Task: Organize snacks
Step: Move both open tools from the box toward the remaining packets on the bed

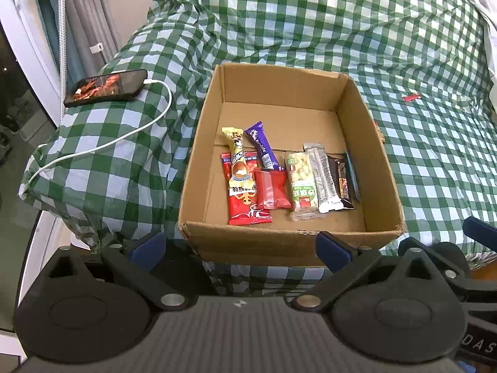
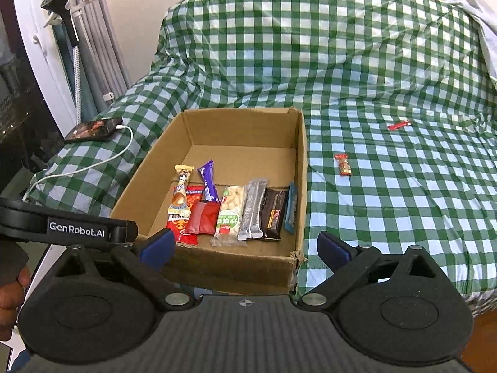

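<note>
An open cardboard box [image 1: 369, 124] [image 2: 301, 161] sits on a green checked cloth. Several snack packets lie in a row near its front wall: a big red packet [image 1: 245, 209], a purple bar [image 1: 262, 146] [image 2: 208, 180], a small red pouch [image 1: 273, 192] [image 2: 203, 221], a green peanut pack [image 1: 303, 183] [image 2: 230, 209], a silver bar [image 2: 253, 213] and a dark bar [image 2: 273, 214]. Two snacks lie loose on the cloth right of the box: an orange-red candy [image 2: 342, 164] and a red stick [image 2: 398, 124] [image 1: 410, 97]. My left gripper [image 1: 240, 247] and right gripper [image 2: 245, 247] are open and empty, in front of the box.
A phone [image 1: 107, 87] [image 2: 94, 129] on a white charging cable [image 1: 102, 146] lies on a covered mound left of the box. Curtains and a white door frame stand at the far left. The cloth rises over a backrest behind the box. The left gripper's body [image 2: 65, 223] shows at the left of the right wrist view.
</note>
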